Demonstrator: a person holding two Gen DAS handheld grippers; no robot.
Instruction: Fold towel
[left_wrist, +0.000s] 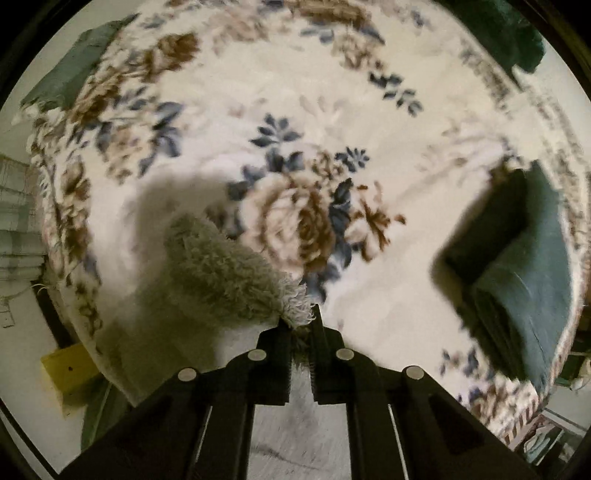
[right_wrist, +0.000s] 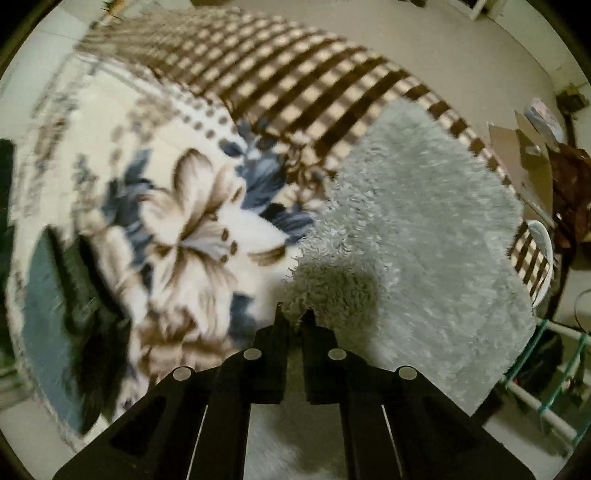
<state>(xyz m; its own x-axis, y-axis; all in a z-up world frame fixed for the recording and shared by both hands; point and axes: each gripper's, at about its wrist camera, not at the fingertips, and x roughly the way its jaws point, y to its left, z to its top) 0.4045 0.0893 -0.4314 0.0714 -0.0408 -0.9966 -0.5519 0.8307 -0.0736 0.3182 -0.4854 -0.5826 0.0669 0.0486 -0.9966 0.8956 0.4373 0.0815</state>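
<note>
A shaggy pale grey-green towel (right_wrist: 417, 229) lies spread over the right side of a bed in the right wrist view. My right gripper (right_wrist: 294, 314) is shut on the towel's near left corner. In the left wrist view a bunched corner of the same towel (left_wrist: 225, 273) hangs lifted above the floral blanket (left_wrist: 295, 110), casting a shadow, and my left gripper (left_wrist: 300, 319) is shut on its fringe. The towel's remaining cloth runs under both grippers toward the cameras.
A folded teal towel (left_wrist: 524, 280) lies on the blanket at the right, and shows as the teal towel (right_wrist: 48, 306) at left. Another dark green cloth (left_wrist: 70, 70) sits at the far left edge. A brown checked blanket (right_wrist: 280, 70) covers the far end. Cardboard and clutter (right_wrist: 535, 166) stand beside the bed.
</note>
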